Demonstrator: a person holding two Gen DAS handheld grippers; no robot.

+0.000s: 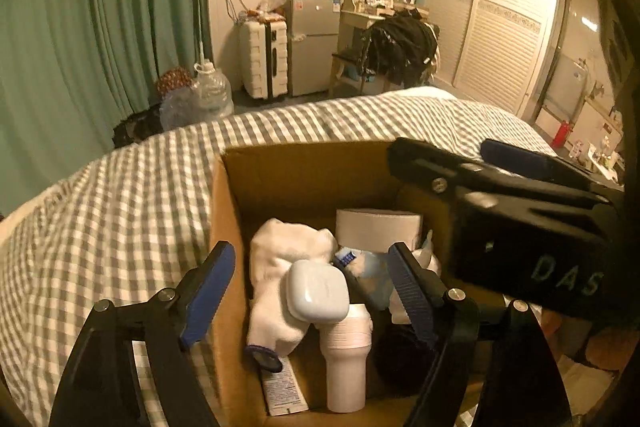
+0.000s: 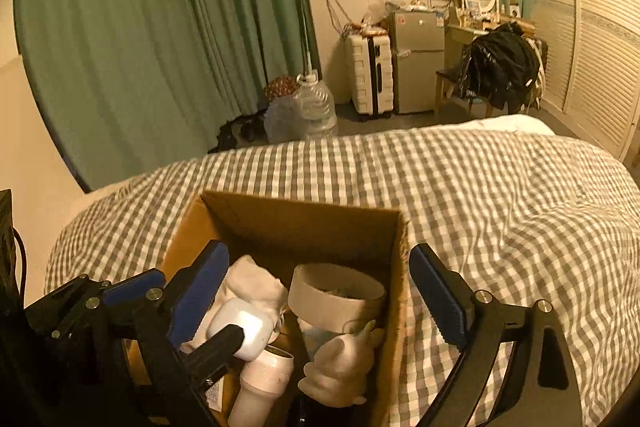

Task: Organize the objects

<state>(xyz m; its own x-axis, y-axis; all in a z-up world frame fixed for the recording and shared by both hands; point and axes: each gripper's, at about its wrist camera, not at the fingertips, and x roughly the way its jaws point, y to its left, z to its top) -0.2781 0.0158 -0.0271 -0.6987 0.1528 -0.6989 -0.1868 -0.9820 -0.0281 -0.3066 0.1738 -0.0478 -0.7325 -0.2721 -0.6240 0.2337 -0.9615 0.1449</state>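
Cardboard box [image 1: 224, 227] w/ white case [image 1: 318, 291], both grippers' fingers spread, right gripper [image 2: 316, 291] marked "DAS".

The open brown cardboard box [image 1: 228, 227] has matt, fibrous walls with raw cut edges. It sits on a grey-and-white checked cotton-like bed cover [image 1: 100, 219], soft and lightly wrinkled. Inside, the small rounded white plastic case [image 1: 318, 291] is smooth and glossy, catching a bright highlight, while the white folded cloth [image 1: 276, 267] beneath it looks soft and matt. The white ribbed plastic bottle [image 1: 346, 355] has a satin finish; the pale roll of paper tape [image 2: 336, 293] is dull. The cream animal figurine [image 2: 340, 367] seems smooth and matt. The gripper fingers [image 1: 208, 291] are matt black plastic with ridged blue rubbery pads and shiny metal screws.
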